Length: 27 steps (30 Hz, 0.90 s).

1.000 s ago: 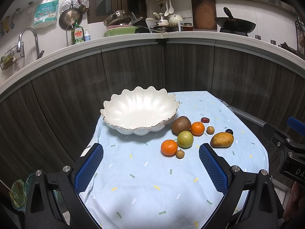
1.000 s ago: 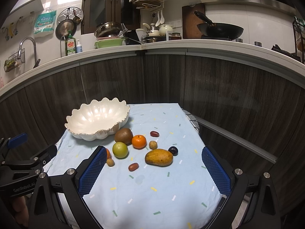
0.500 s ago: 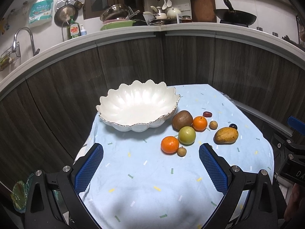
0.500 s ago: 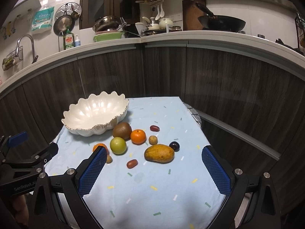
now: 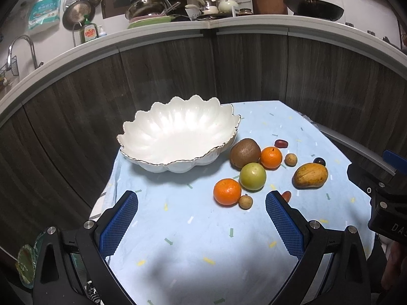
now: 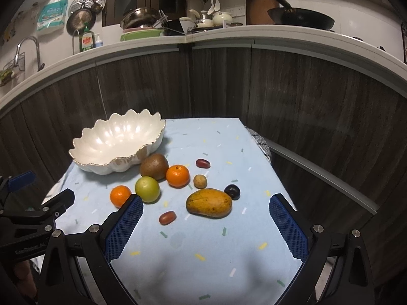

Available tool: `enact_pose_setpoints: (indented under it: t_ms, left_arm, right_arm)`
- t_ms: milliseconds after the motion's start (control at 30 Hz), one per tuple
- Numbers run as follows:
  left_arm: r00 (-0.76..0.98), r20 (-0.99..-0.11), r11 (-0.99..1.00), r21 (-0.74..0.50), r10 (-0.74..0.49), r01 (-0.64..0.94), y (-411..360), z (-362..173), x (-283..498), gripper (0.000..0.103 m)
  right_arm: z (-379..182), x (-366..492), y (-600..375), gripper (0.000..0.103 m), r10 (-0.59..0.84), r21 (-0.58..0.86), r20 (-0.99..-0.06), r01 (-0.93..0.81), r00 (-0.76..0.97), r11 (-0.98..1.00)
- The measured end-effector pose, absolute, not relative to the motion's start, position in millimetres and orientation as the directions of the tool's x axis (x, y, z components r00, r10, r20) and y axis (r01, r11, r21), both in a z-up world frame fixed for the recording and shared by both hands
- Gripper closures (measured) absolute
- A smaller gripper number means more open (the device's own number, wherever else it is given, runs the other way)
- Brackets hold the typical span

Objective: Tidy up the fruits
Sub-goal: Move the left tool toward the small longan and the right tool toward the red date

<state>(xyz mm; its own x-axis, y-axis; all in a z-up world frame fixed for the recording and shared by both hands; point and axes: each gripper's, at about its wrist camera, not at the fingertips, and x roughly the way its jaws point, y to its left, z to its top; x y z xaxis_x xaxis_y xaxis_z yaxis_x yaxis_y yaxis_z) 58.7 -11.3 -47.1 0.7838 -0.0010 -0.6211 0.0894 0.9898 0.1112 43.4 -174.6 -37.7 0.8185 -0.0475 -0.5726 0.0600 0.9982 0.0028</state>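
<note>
A white scalloped bowl (image 5: 178, 137) (image 6: 117, 143) stands empty at the far left of a light blue tablecloth (image 5: 193, 231). To its right lie a kiwi (image 6: 154, 166), two oranges (image 6: 177, 176) (image 6: 120, 195), a green apple (image 6: 147, 189), a mango (image 6: 209, 202), a dark plum (image 6: 232, 191), two red dates (image 6: 203, 163) (image 6: 167, 217) and small brown longans (image 6: 200, 181). My left gripper (image 5: 202, 217) is open, short of the near orange (image 5: 227, 192). My right gripper (image 6: 206, 221) is open, with the mango and a date just beyond its fingers.
A dark wood cabinet front curves behind the table under a white countertop (image 5: 229, 25) with pots, dishes, a wok (image 6: 301, 17) and dish soap. A sink tap (image 5: 20, 48) is at far left. The tablecloth's near half carries no objects.
Both grippers have moved forward and lower toward the table; the bowl and fruits appear larger and nearer. Both stay open and nothing on the cloth has moved.
</note>
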Motion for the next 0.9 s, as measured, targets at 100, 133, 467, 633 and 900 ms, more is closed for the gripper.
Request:
enact_pose_setpoints:
  t_ms: [100, 133, 467, 633, 900]
  left_arm:
    - [0.778, -0.629, 0.989, 0.117, 0.002, 0.091, -14, -52, 66, 0.001]
    - [0.775, -0.632, 0.989, 0.116, 0.002, 0.093, -14, -54, 69, 0.001]
    - [0.742, -0.67, 0.986, 0.101, -0.032, 0.134, -24, -75, 88, 0.002]
    - [0.722, -0.689, 0.98, 0.093, -0.063, 0.175, -38, -87, 92, 0.01]
    - [0.675, -0.732, 0.981, 0.056, -0.087, 0.188, -56, -109, 104, 0.037]
  right_arm:
    - [-43, 51, -175, 0.002, -0.05, -0.001, -0.582, 0.061, 0.811, 0.998]
    - [-44, 54, -175, 0.002, -0.051, -0.002, -0.586, 0.062, 0.809, 0.998]
    - [-62, 72, -178, 0.002, -0.03, 0.005, -0.619, 0.043, 0.785, 0.999]
    - [-69, 76, -182, 0.002, -0.013, 0.019, -0.63, 0.032, 0.776, 0.999]
    - [-82, 81, -187, 0.009, 0.032, 0.026, -0.649, -0.02, 0.76, 0.999]
